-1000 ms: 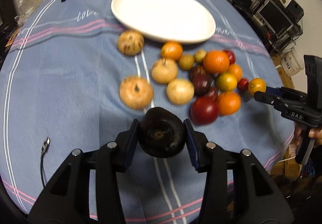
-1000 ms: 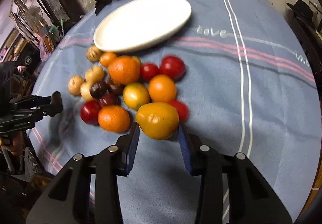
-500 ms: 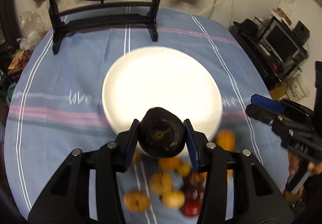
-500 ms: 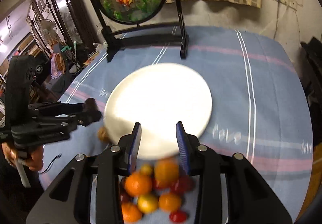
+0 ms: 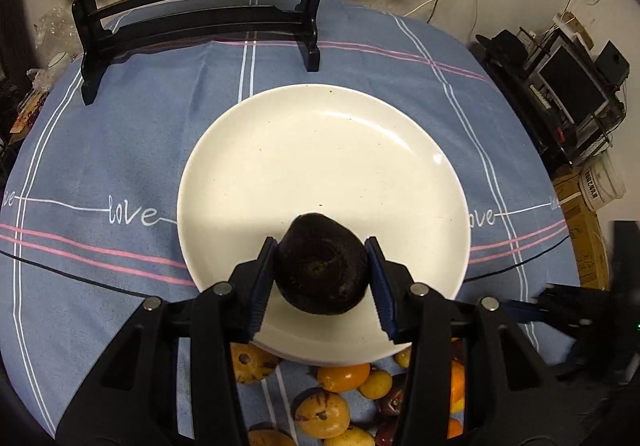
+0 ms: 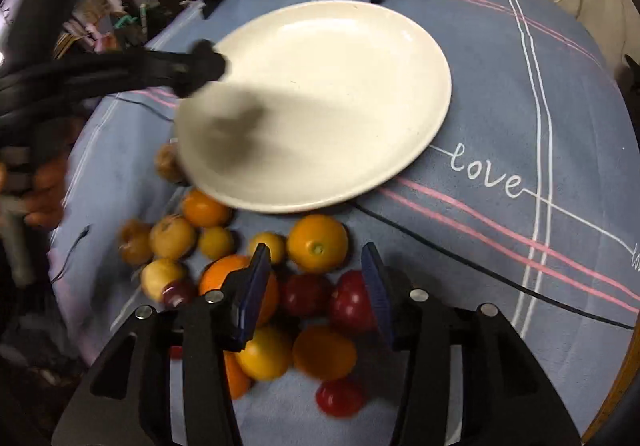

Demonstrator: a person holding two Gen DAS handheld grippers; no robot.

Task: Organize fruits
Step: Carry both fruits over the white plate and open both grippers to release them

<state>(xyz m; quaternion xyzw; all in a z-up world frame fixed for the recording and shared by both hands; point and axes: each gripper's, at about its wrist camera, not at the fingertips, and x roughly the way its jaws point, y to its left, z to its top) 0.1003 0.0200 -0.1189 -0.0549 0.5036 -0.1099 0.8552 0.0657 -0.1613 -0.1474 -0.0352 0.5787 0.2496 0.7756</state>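
Observation:
My left gripper (image 5: 322,278) is shut on a dark, almost black fruit (image 5: 322,270) and holds it over the near rim of the white plate (image 5: 320,149). The plate has nothing on it. From the right wrist view the left gripper (image 6: 200,65) with the dark fruit hangs above the plate's left edge (image 6: 320,93). My right gripper (image 6: 316,286) is open and empty above a pile of fruit: an orange (image 6: 317,243), red fruits (image 6: 352,302), yellow fruits (image 6: 264,354) and tan ones (image 6: 172,236).
A black wooden stand (image 5: 200,13) with a round picture sits at the table's far side. A thin black cable (image 6: 480,266) crosses the blue cloth near the plate. The right gripper shows at the right edge (image 5: 580,310) of the left wrist view.
My left gripper has carried the dark fruit from the cloth up over the plate's near rim. My right gripper rose from the yellow pear, then dropped back over the pile, open.

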